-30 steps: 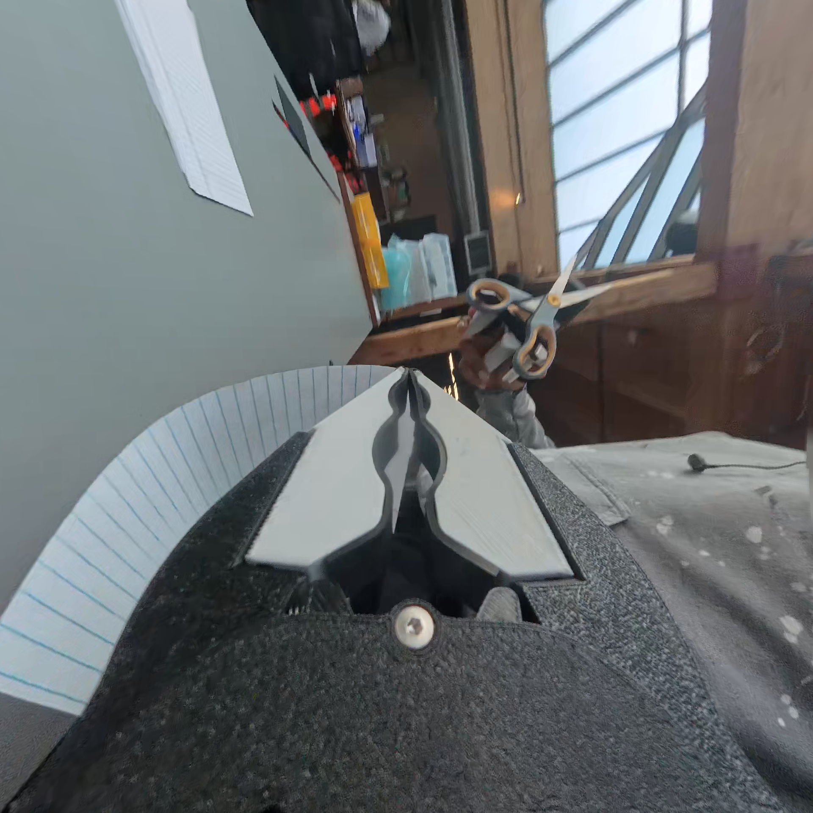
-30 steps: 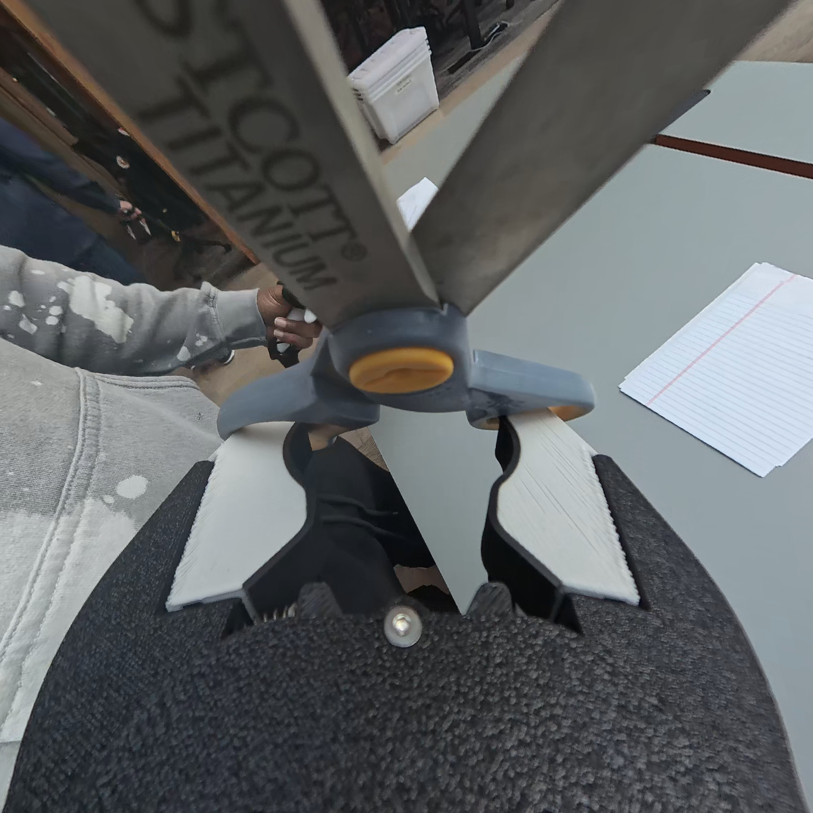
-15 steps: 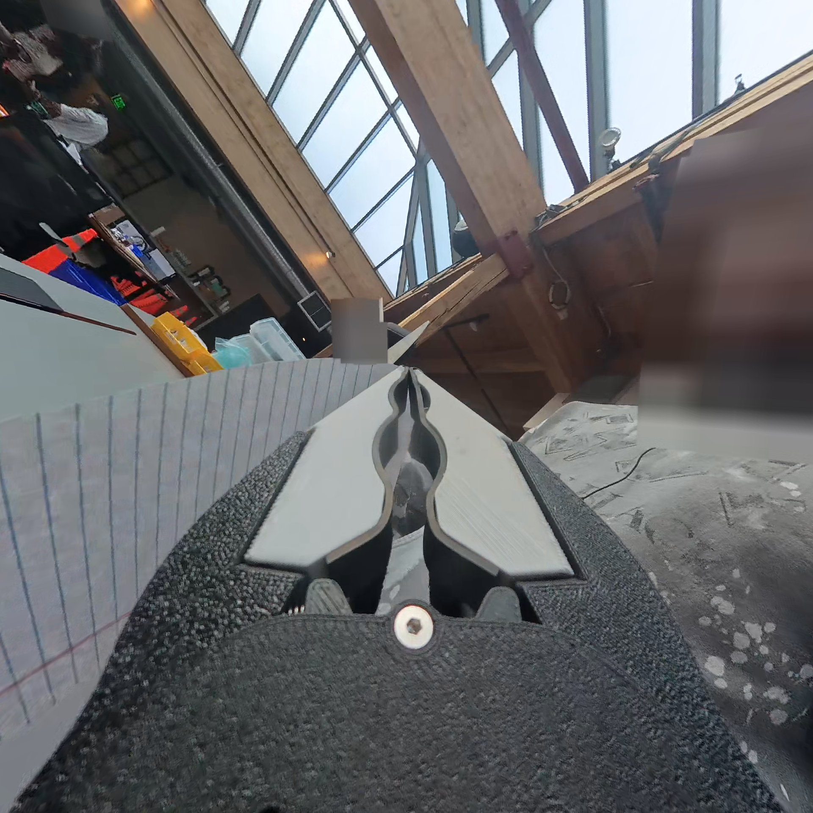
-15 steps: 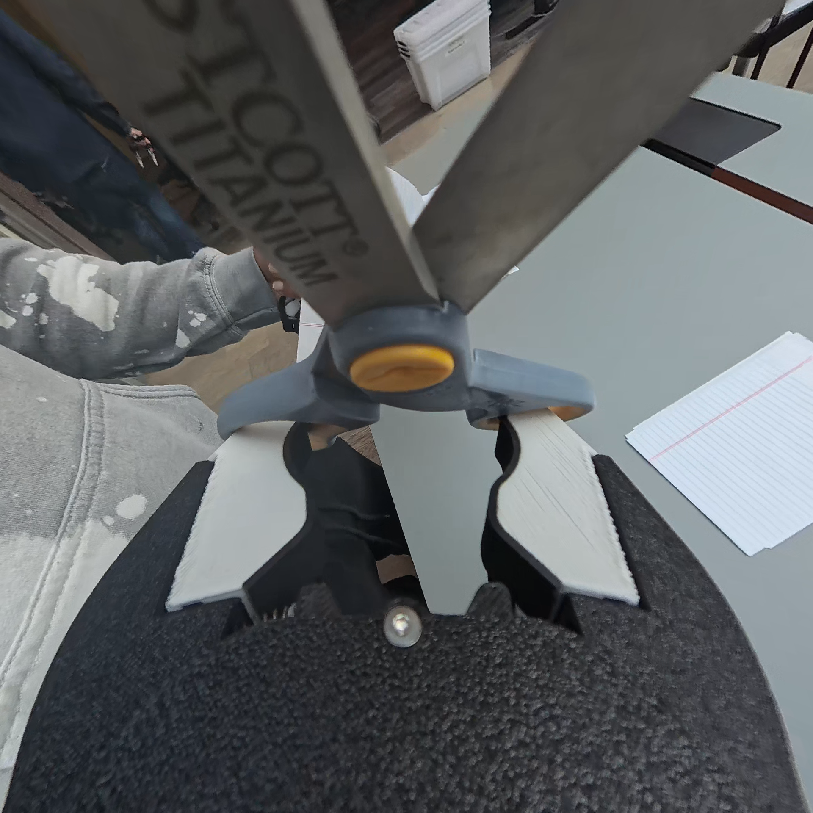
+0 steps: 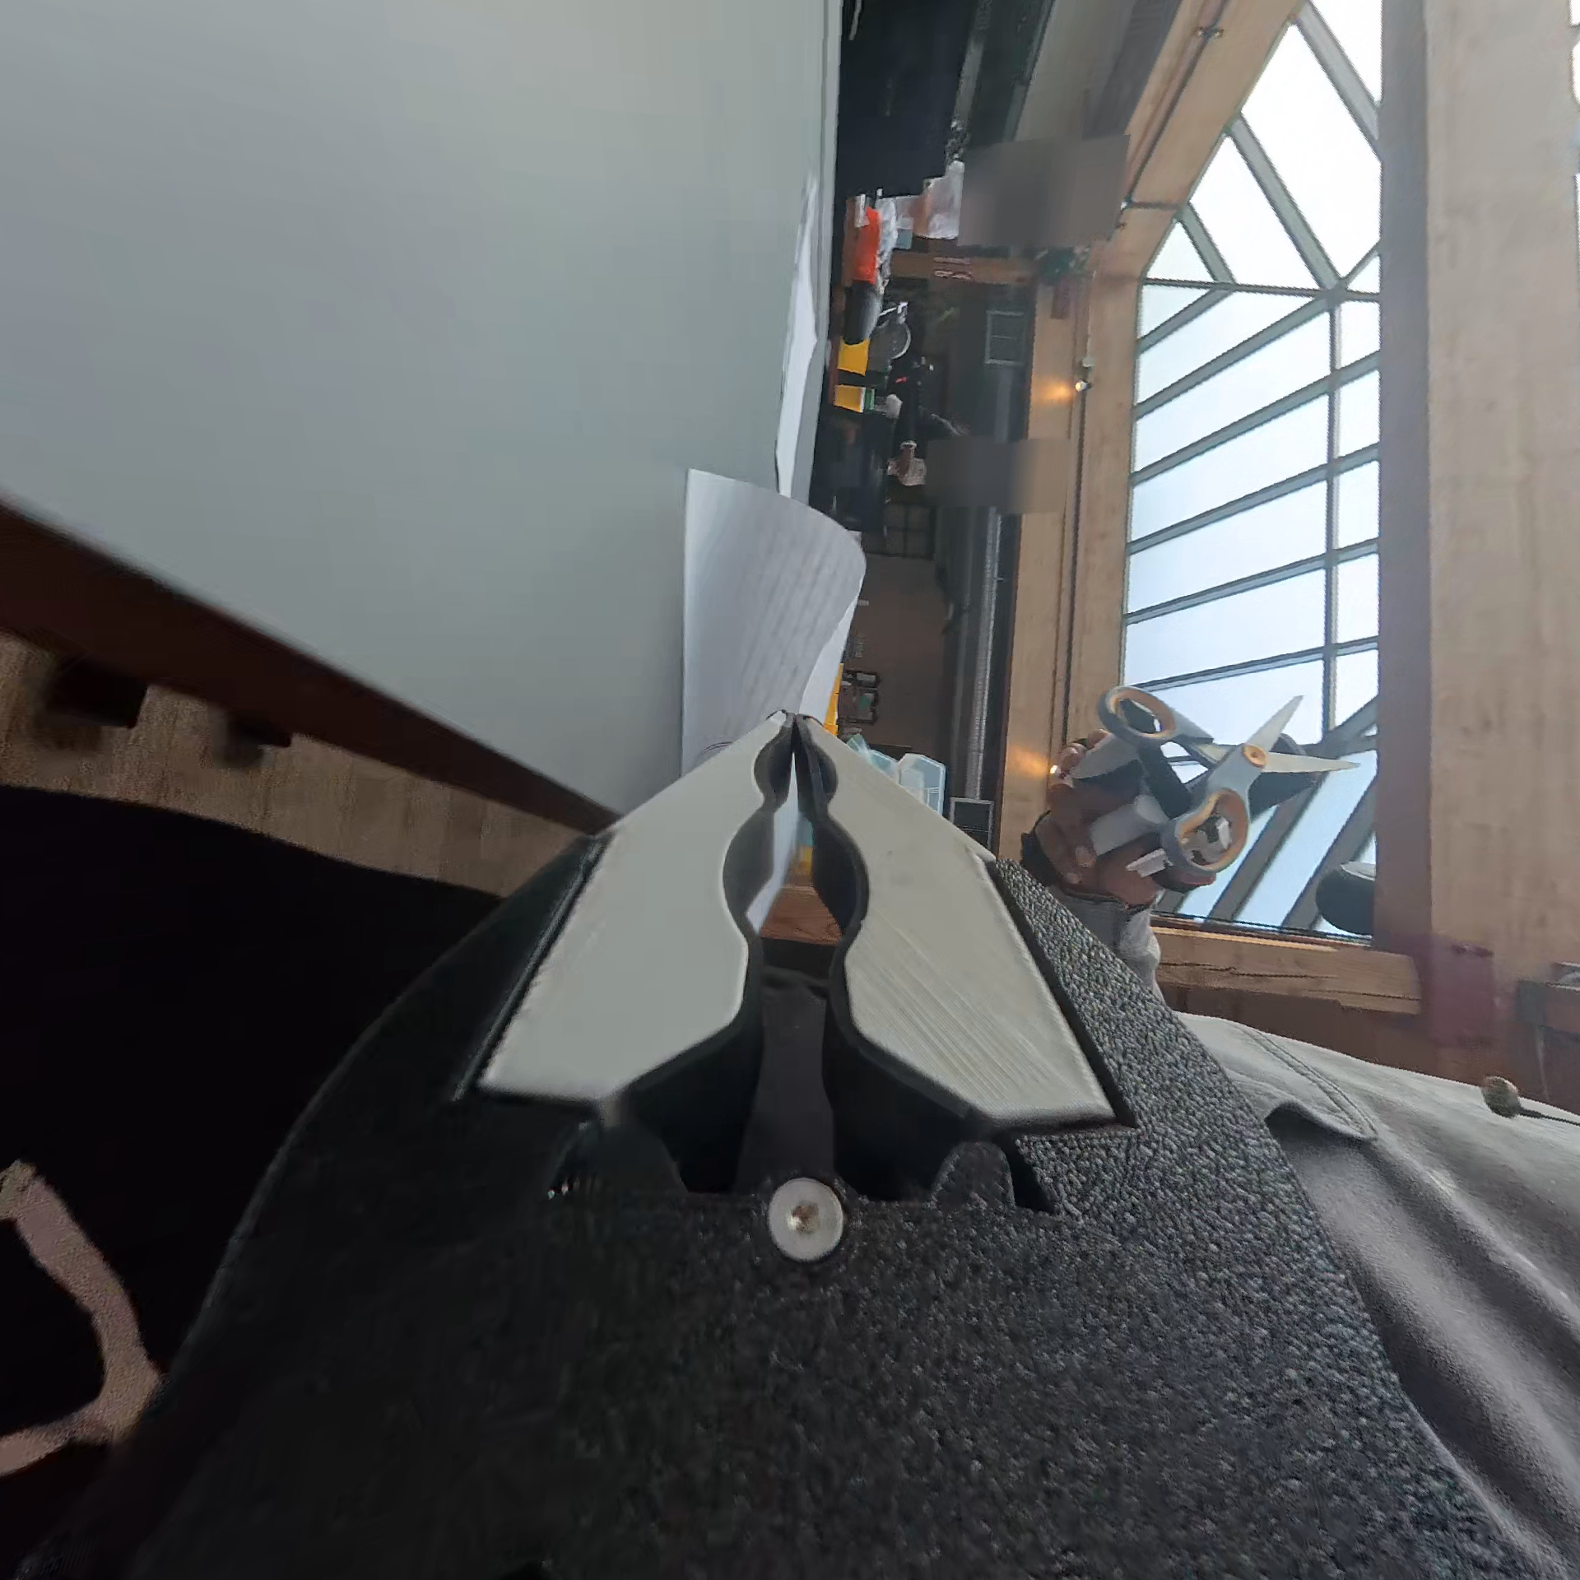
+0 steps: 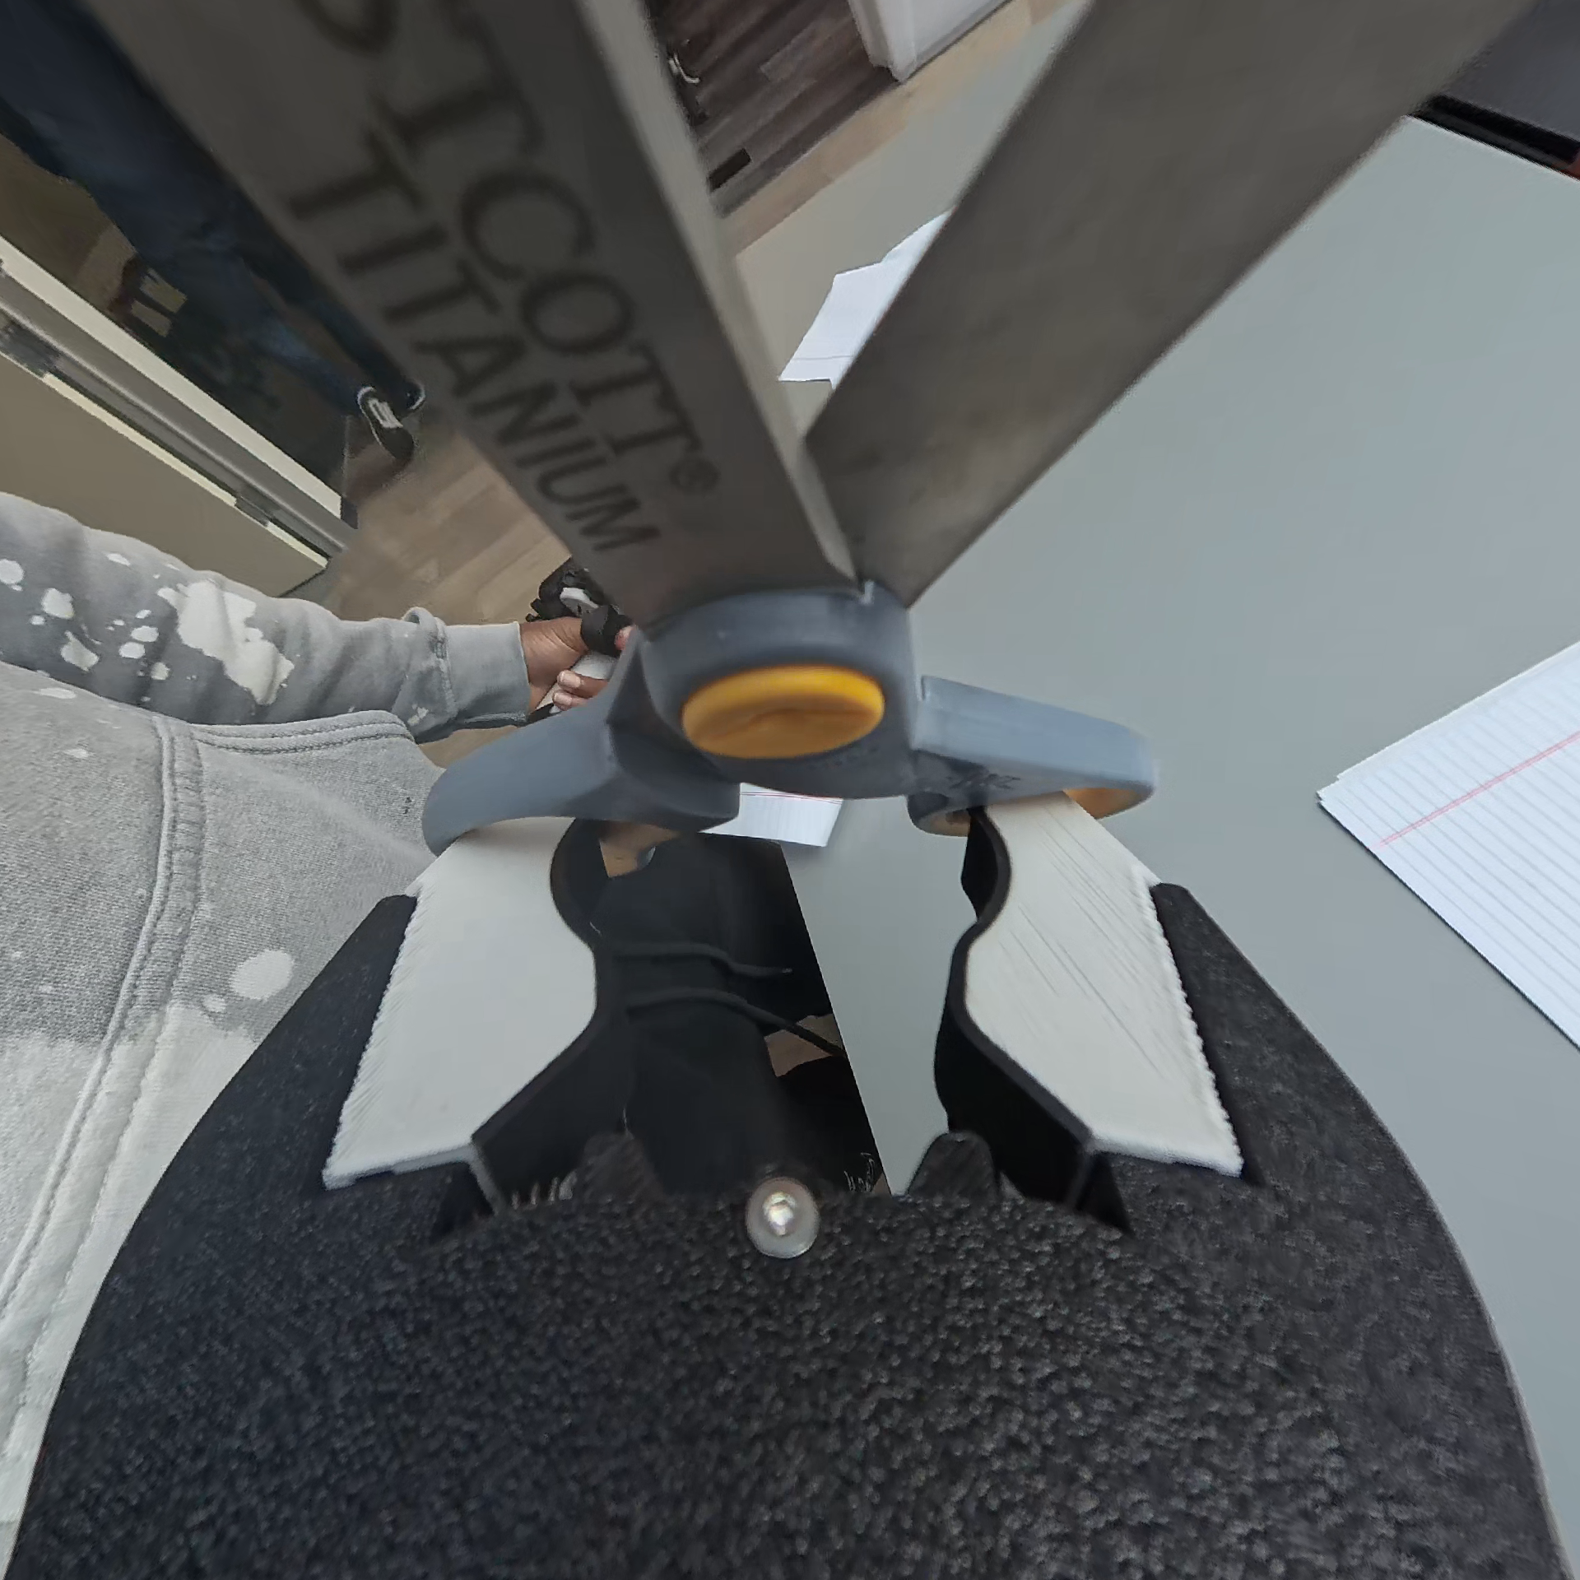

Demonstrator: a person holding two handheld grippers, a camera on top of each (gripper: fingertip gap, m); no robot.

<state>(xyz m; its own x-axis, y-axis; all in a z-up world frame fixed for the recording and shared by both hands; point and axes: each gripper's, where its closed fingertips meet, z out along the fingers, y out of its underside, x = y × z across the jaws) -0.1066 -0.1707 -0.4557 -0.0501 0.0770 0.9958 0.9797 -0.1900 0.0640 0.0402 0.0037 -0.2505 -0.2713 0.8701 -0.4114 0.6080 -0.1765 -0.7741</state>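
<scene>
My left gripper (image 5: pixel 793 722) is shut on a sheet of white lined paper (image 5: pixel 761 616), which curls up past the fingertips beside the grey table (image 5: pixel 342 342). My right gripper (image 6: pixel 795 821) has its jaws apart, with each finger in a handle loop of grey scissors with an orange pivot (image 6: pixel 782 710). The two blades are spread wide, pointing over the table. In the left wrist view the scissors (image 5: pixel 1197 769) and right gripper (image 5: pixel 1171 821) are off to the right of the held paper, apart from it. A hand (image 6: pixel 556 650) holds the left gripper behind the scissors.
A stack of lined paper (image 6: pixel 1470 855) lies on the grey table (image 6: pixel 1197 513) at the right, and another sheet (image 6: pixel 855 325) lies farther off. A grey paint-spotted sweatshirt (image 6: pixel 171 855) fills the left. A tall window (image 5: pixel 1240 513) and wooden beams stand behind.
The left gripper has swung round with the paper still held, so the sheet now stands edge-on. The right gripper has shifted over the table, and the scissors stay spread open.
</scene>
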